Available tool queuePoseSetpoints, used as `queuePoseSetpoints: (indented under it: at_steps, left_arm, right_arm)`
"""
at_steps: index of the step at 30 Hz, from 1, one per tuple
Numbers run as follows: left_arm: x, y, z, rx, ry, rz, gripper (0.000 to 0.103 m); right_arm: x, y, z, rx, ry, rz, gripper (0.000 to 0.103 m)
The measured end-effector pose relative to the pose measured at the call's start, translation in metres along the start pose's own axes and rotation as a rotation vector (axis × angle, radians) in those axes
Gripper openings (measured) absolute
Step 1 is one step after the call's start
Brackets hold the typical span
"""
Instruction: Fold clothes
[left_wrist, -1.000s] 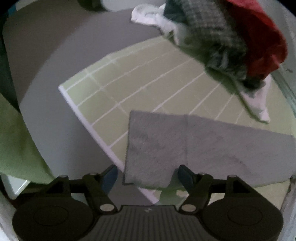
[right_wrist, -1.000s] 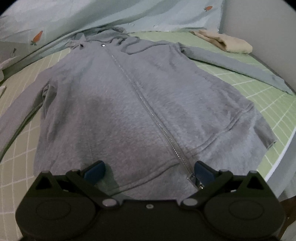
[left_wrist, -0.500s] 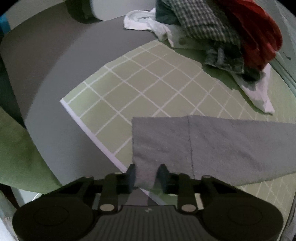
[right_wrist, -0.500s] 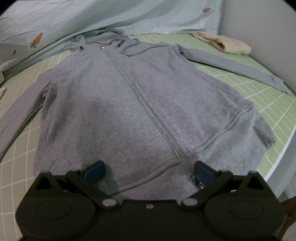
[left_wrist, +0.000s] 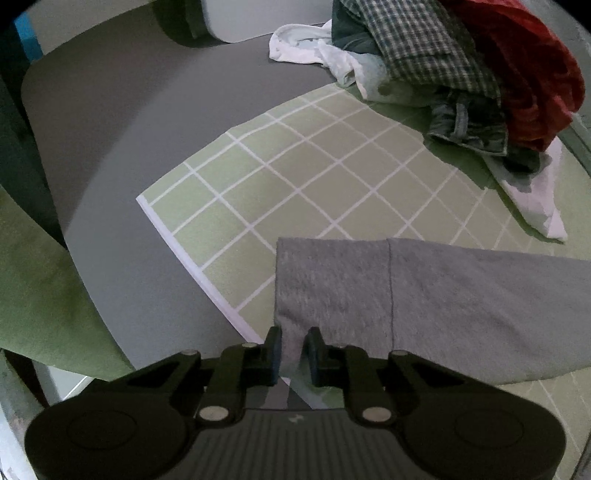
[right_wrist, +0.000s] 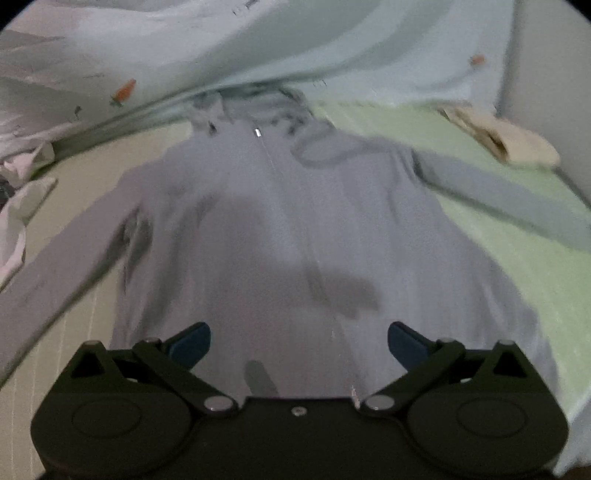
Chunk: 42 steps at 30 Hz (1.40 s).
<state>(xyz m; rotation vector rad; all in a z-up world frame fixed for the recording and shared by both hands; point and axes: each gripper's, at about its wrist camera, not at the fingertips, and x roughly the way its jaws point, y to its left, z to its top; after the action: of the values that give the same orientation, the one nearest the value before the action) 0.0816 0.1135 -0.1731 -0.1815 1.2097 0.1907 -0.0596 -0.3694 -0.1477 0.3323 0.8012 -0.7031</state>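
Left gripper (left_wrist: 292, 350) pinched on cuff of grey zip-up hoodie's sleeve (left_wrist: 369, 291) at green checked sheet's (left_wrist: 295, 177) edge. Right gripper (right_wrist: 299, 341) wide open, nothing held, over hoodie hem on bed.

Setting: a home bedroom. Indicators are as follows. A bed carries a green sheet (left_wrist: 317, 177) printed with a white grid. A pale blue quilt (right_wrist: 332, 48) with small carrot motifs lies bunched along the far side of the bed. A pile of unsorted clothes (left_wrist: 461, 70), including checked, red and white items, sits at one corner. A grey hoodie (right_wrist: 295, 236) is spread flat on the sheet. Grey floor (left_wrist: 110, 122) borders the bed.
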Motion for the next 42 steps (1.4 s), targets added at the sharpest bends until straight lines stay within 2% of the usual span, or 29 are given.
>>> queuePoseSetpoints:
  at_steps: [4,7,11,14,18,21,23,24,25,28,31,35,39,41,42]
  left_arm:
    - [0.002,-0.008,0.002,-0.018,-0.01,0.042,0.017]
    - [0.003,-0.018,0.003,-0.023,-0.016,0.095,0.018]
    - [0.005,-0.036,0.002,-0.021,-0.023,0.187,0.02]
    - [0.009,-0.05,0.002,0.003,-0.025,0.264,0.022]
    - [0.013,-0.064,0.004,0.017,-0.019,0.349,0.022]
    - [0.014,-0.067,0.008,0.013,-0.001,0.37,0.023]
    - [0.015,-0.068,0.01,0.01,0.011,0.383,0.023]
    - [0.016,-0.069,0.011,0.008,0.017,0.389,0.023]
    - [0.016,-0.07,0.012,0.007,0.023,0.396,0.023]
    - [0.016,-0.069,0.011,0.015,0.023,0.386,0.023]
    - [0.015,-0.068,0.011,0.023,0.022,0.376,0.023]
    - [0.014,-0.067,0.01,0.033,0.021,0.362,0.023]
    - [0.013,-0.059,0.007,0.018,0.003,0.324,0.024]
    - [0.012,-0.057,0.006,0.015,-0.006,0.309,0.024]
    - [0.011,-0.055,0.005,0.009,-0.011,0.299,0.024]
  right_arm:
    - [0.035,-0.02,0.05,-0.003,-0.032,-0.006,0.103]
    - [0.07,-0.041,0.098,0.045,-0.067,0.017,0.103]
    - [0.125,-0.067,0.164,0.186,-0.094,0.088,0.1]
    - [0.171,-0.083,0.203,0.322,-0.086,0.152,0.092]
    - [0.227,-0.084,0.238,0.405,-0.038,0.174,0.069]
    - [0.256,-0.08,0.251,0.422,0.028,0.164,0.052]
    - [0.269,-0.079,0.251,0.438,0.063,0.165,0.033]
    - [0.272,-0.078,0.251,0.441,0.068,0.168,0.015]
    - [0.271,-0.077,0.25,0.436,0.058,0.171,0.003]
    - [0.252,-0.075,0.248,0.394,-0.015,0.179,0.002]
    - [0.208,-0.073,0.245,0.331,-0.106,0.187,0.002]
    - [0.143,-0.071,0.234,0.249,-0.181,0.231,0.002]
    - [0.096,-0.073,0.207,0.244,-0.152,0.266,0.003]
    - [0.087,-0.071,0.188,0.225,-0.08,0.245,0.011]
    - [0.087,-0.069,0.176,0.211,-0.028,0.215,0.026]
